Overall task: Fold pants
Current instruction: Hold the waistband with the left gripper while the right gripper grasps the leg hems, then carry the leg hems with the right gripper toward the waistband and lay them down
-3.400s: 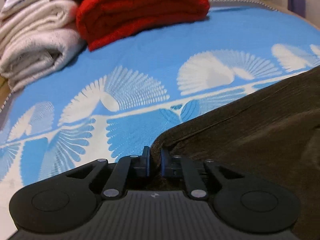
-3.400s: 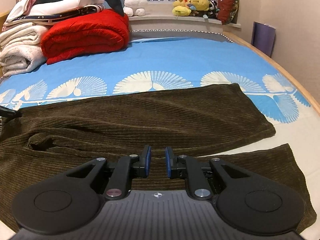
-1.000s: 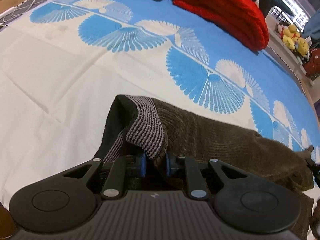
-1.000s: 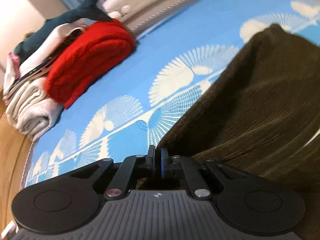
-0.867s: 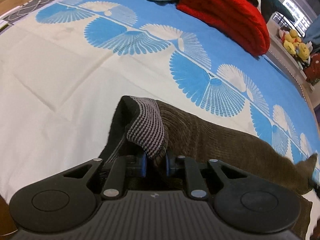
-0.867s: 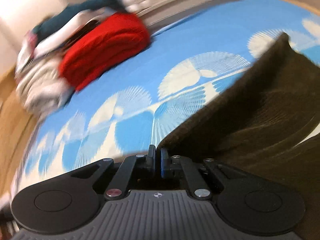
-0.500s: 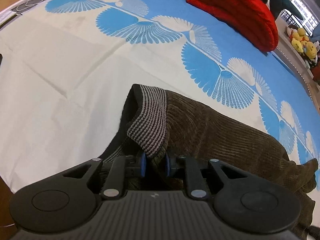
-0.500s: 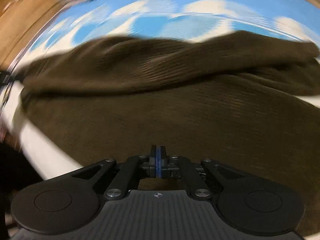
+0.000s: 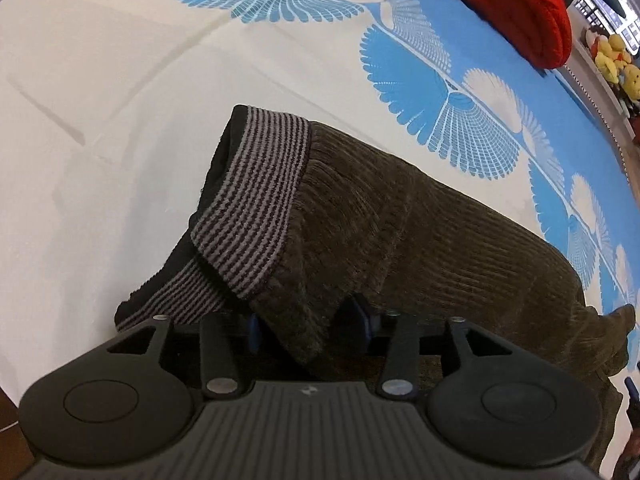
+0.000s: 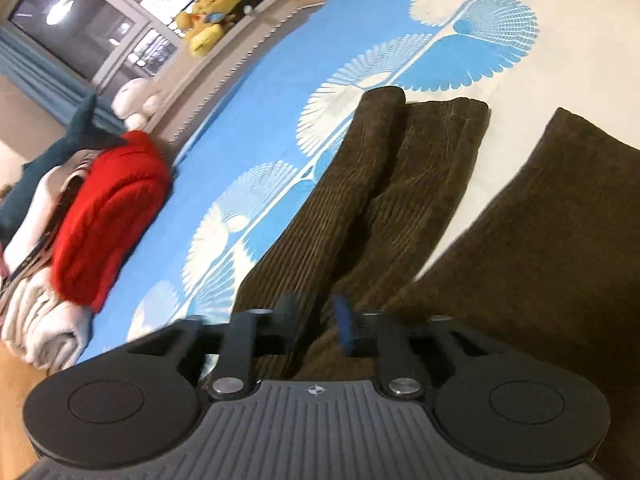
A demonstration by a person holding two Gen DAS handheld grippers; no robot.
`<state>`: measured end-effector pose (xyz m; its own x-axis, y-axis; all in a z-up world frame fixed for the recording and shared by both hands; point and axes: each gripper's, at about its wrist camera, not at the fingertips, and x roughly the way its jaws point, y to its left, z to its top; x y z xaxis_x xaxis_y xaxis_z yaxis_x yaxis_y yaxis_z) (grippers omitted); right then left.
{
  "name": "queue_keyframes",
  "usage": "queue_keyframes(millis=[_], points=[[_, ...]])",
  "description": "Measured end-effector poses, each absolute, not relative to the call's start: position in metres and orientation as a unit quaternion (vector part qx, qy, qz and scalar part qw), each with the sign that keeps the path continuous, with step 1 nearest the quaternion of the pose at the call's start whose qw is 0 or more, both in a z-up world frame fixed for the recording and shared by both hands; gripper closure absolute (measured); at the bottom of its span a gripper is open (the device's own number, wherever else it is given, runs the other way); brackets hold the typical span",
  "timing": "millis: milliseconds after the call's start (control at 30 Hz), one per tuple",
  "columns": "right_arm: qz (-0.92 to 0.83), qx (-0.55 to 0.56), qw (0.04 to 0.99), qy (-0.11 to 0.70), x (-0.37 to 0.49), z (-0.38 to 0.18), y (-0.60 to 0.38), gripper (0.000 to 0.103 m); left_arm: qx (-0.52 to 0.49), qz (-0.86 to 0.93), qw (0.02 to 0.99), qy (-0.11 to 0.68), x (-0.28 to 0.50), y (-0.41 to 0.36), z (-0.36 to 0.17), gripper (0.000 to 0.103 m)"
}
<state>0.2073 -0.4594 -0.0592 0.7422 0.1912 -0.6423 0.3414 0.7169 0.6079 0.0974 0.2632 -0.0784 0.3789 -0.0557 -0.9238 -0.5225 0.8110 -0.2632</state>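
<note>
My left gripper [image 9: 308, 326] has its jaws spread, with a fold of the pants [image 9: 420, 232] lying loose between them at the waistband [image 9: 256, 196] end; nothing is pinched. The striped waistband is flipped over on itself and stands up a little, just ahead of the left fingers.

My right gripper [image 10: 314, 326] is also parted, fingers apart over the corduroy near the legs, and I see no cloth pinched there either, though that view is a bit blurred.

The pants lie on the bed [image 9: 120, 80], on its pale part beside the blue fan print. From the right wrist I see one leg doubled along its length, its hem [image 10: 424, 108] away from me, and a second broad brown panel [image 10: 560, 216] to the right of it with a strip of bed showing between them.

As I judge it, the lengthwise fold is only roughly made: the legs are not squarely stacked, the waistband is turned and rumpled. Still to do, I think: line the legs up, smooth the waist flat, then fold the length over once or twice.

A red quilt [image 10: 108, 216] sits well beyond the pants, out of my way.
</note>
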Motion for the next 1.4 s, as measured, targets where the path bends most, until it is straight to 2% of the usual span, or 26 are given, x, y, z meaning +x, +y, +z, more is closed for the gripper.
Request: queue_keyframes(millis=[133,267,400,467,500,533,600,800,967,1100,1233,1400], points=[[-0.064,0.388,0.846,0.359,0.235,-0.074,-0.454,0.056,-0.271,0.149,0.785,0.537,0.099,0.267,-0.080,0.057],[-0.085,0.402,0.836,0.364,0.254,-0.096,-0.458,0.056,-0.253,0.146,0.791,0.538,0.100,0.264,-0.078,0.070],[-0.099,0.416,0.829,0.360,0.264,-0.108,-0.461,0.058,-0.232,0.136,0.801,0.535,0.102,0.259,-0.075,0.078],[-0.092,0.419,0.828,0.361,0.266,-0.109,-0.460,0.075,-0.236,0.133,0.804,0.530,0.101,0.261,-0.074,0.083],[-0.082,0.420,0.829,0.360,0.266,-0.107,-0.459,0.091,-0.239,0.133,0.804,0.528,0.101,0.261,-0.073,0.084],[-0.076,0.413,0.835,0.357,0.266,-0.102,-0.457,0.097,-0.242,0.132,0.806,0.524,0.100,0.262,-0.072,0.085],[-0.069,0.394,0.850,0.341,0.265,-0.087,-0.455,0.100,-0.248,0.130,0.810,0.516,0.100,0.262,-0.068,0.087],[-0.091,0.364,0.877,0.300,0.217,-0.019,-0.454,0.101,-0.259,0.115,0.835,0.472,0.088,0.263,-0.050,0.092],[-0.107,0.306,0.900,0.293,0.134,0.022,-0.454,0.101,-0.270,0.118,0.847,0.443,0.063,0.271,-0.034,0.092],[-0.137,0.281,0.877,0.365,0.075,0.000,-0.458,0.101,-0.239,0.133,0.839,0.471,0.045,0.274,-0.034,0.092],[-0.157,0.328,0.808,0.464,0.049,-0.046,-0.480,0.101,-0.234,0.121,0.820,0.509,0.042,0.281,-0.048,0.091],[-0.196,0.377,0.796,0.432,0.042,-0.061,-0.526,0.097,-0.240,0.136,0.805,0.525,0.045,0.285,-0.057,0.080]])
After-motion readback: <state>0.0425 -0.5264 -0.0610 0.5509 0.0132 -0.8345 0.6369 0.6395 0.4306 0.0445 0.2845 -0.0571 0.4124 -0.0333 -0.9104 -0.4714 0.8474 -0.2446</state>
